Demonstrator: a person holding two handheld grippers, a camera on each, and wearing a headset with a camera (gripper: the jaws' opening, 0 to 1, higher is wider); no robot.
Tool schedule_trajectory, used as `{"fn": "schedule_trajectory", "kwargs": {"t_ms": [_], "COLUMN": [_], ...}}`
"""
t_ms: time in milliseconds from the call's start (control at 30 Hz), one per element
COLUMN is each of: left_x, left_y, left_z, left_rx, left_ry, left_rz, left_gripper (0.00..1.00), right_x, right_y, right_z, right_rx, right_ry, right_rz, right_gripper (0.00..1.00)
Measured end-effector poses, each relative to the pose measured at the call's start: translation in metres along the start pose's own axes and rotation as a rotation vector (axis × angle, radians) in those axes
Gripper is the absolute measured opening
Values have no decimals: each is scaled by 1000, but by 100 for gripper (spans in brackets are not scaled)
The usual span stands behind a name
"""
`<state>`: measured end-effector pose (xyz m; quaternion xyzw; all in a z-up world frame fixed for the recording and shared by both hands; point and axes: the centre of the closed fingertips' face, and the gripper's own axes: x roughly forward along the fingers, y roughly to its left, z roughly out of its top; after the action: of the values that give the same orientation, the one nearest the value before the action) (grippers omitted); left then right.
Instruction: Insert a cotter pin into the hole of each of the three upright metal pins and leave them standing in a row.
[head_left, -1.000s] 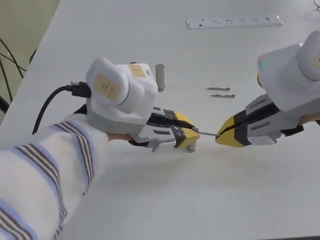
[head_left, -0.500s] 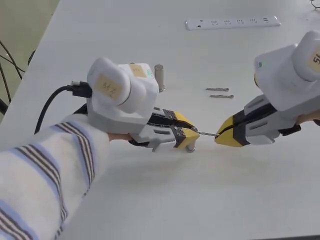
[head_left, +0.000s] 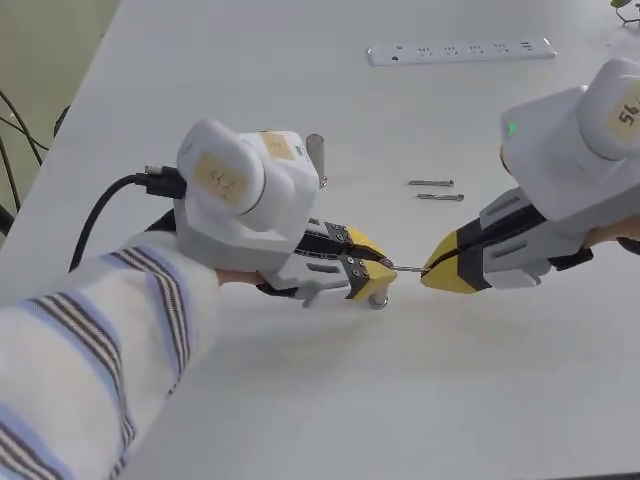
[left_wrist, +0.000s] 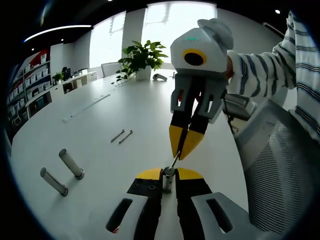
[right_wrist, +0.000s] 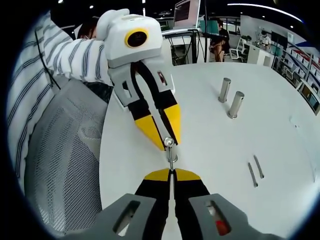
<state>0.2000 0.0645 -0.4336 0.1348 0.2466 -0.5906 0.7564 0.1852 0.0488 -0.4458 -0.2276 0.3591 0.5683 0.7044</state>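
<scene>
**Three pins, one clamped for its cotter**

One pin (head_left: 379, 298) sits at centre left of the head view. The left gripper (head_left: 378, 279) is closed on its shank, and the pin's foot shows just under the yellow tips. Immediately right of it a cotter (head_left: 408, 269) lies level with its nose at the pin's head. Whether it has entered the hole I cannot tell. Further right, the right gripper (head_left: 430, 275) is clamped on the cotter's tail.

In the left gripper view the other pins (left_wrist: 71, 163) stand at lower left on the table (left_wrist: 100, 112), well apart from the work. Two spare cotters (left_wrist: 121, 136) lie side by side to their right, nearer the middle of the frame.

The cotter looks like thin, light wire. It is probably stiff along its length but quick to bow or spring out of the jaws if pushed off-axis. Holding it at the tail keeps the leading end free, and that seems right provided the push stays in line with the hole.

The pin is likely smooth, dense steel, round enough to twist or slip in a pinch and narrow enough to topple. It is best taken on the shank below the hole, firmly, with the hole left clear and facing the cotter.
</scene>
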Motion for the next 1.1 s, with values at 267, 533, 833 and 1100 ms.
{"fn": "schedule_trajectory", "kwargs": {"t_ms": [267, 533, 833, 1100], "left_x": [-1, 1, 1, 2], "left_y": [1, 2, 4, -1], "left_z": [0, 0, 0, -1], "left_rx": [-12, -28, -37, -30], "left_ry": [3, -1, -3, -1], "left_rz": [3, 5, 8, -6], "left_gripper": [6, 5, 5, 6], "right_x": [3, 14, 20, 19], "right_y": [-1, -4, -5, -1], "right_z": [6, 12, 18, 16], "right_rx": [-8, -13, -66, -58], "right_ry": [-13, -30, -28, -48], "right_rz": [-5, -6, -1, 24], "right_gripper": [0, 0, 0, 0]}}
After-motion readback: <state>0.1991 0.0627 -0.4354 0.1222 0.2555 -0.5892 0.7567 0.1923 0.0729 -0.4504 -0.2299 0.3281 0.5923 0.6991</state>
